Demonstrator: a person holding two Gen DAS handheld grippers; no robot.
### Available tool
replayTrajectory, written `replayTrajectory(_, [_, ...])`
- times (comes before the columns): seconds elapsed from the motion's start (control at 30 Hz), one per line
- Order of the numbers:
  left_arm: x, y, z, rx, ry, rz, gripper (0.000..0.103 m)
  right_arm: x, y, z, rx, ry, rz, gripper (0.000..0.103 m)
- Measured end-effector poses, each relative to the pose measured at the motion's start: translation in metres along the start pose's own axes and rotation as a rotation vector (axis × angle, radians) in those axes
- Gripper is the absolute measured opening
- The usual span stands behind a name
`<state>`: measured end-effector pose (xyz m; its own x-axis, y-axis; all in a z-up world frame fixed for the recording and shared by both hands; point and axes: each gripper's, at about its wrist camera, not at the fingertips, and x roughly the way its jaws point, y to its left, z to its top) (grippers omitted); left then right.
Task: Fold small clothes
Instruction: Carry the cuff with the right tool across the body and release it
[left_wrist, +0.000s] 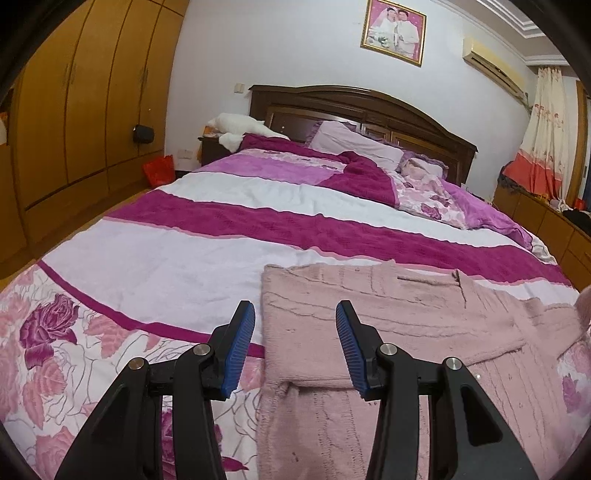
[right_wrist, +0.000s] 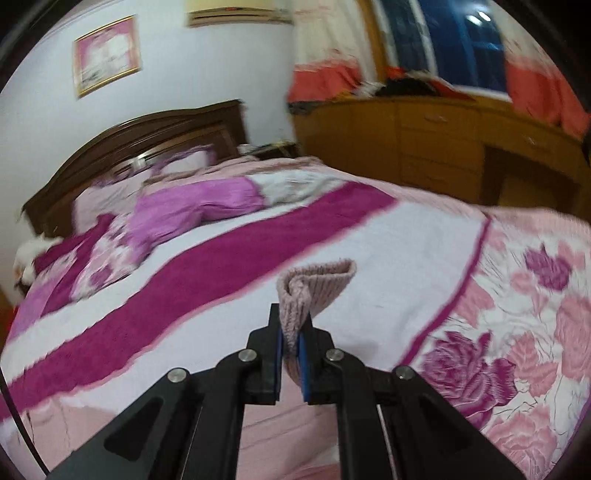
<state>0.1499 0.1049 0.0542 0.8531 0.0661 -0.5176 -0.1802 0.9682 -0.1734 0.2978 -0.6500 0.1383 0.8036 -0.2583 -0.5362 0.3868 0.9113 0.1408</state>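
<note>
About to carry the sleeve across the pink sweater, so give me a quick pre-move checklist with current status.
1. Right gripper shut on the sleeve cuff: ok, the ribbed end sticks out past the pads.
2. Left gripper free: ok, jaws open, nothing between them.
3. Pink sweater flat on the bedspread: ok, one fold already lies across its body.
4. Left gripper clear of the fabric: cannot tell, it sits over the sweater's left edge.
5. Landing spot for the sleeve: ok, the sweater's top surface is bare.
6. Right view sharpness: not ok, blurred.

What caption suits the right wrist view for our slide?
Right gripper shut on the pink sweater's cuff, lifted above the striped bedspread.
</note>
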Motion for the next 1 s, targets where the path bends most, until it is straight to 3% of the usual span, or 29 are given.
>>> replayTrajectory(0.13, [-0.003, 0.011, 0.003, -0.027, 0.015, -0.011, 0.022, -0.019, 0.064, -0.002, -0.106, -0.018, 0.038, 0.007])
replayTrajectory(0.37, [-0.01, 0.028, 0.007, -0.033, 0.006, 0.003, 0.022, -0.055, 0.153, -0.011, -0.163, -0.042, 0.148, 0.007])
replayTrajectory(0.6, [-0.015, 0.043, 0.009, -0.031, 0.008, 0.019, 0.022, -0.081, 0.247, -0.04, -0.281, -0.05, 0.232, 0.007])
replayTrajectory(1.0, [-0.018, 0.079, 0.007, -0.065, 0.047, 0.057, 0.023, -0.107, 0.349, -0.096, -0.391, -0.031, 0.336, 0.007])
